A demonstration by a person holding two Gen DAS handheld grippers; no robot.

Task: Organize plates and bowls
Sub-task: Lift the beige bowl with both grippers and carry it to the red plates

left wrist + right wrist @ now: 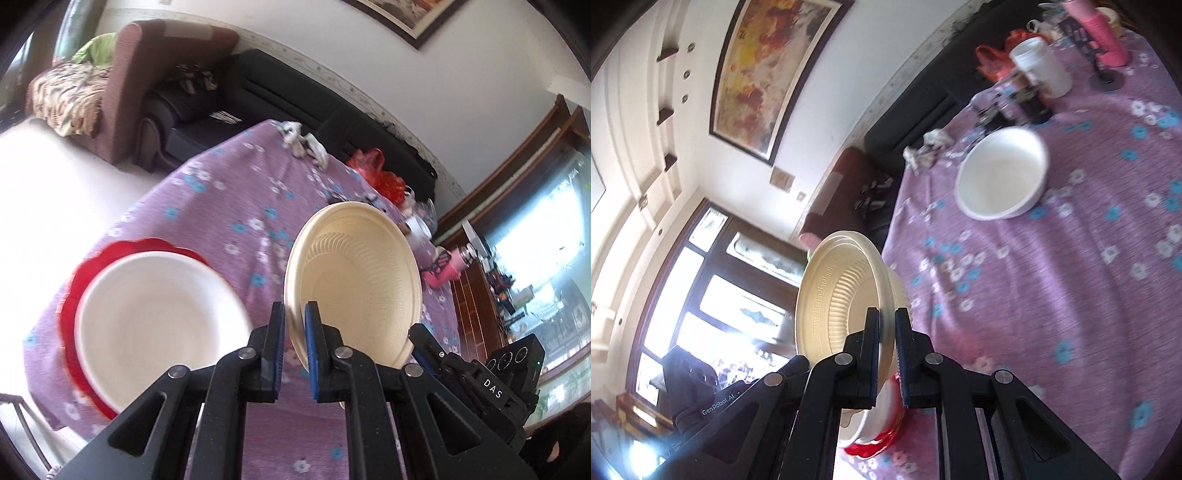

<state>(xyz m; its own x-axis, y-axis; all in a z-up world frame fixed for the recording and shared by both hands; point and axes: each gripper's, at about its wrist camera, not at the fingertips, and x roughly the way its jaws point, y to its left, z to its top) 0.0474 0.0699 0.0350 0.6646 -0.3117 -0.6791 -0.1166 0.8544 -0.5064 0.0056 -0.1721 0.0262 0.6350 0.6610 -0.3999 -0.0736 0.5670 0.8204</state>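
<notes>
My left gripper (pixel 294 314) is shut on the rim of a cream ribbed bowl (pixel 354 280), held tilted above the purple floral tablecloth (pixel 229 199). To its left a white plate (pixel 155 317) lies on a red scalloped plate (pixel 79 273). The right gripper's body (pixel 480 369) shows just right of the bowl. My right gripper (pixel 886 321) is shut on the same cream bowl's rim (pixel 842 295), opposite side. Below it the red plate (pixel 882 435) shows under a white one. A white bowl (pixel 1001 173) sits on the cloth further off.
At the table's far end stand a white jar (pixel 1045 66), a pink bottle (pixel 1104 37), a red plastic bag (pixel 373 166) and crumpled cloth (pixel 303 140). A dark sofa (pixel 258 92) and maroon armchair (pixel 147 66) stand behind the table.
</notes>
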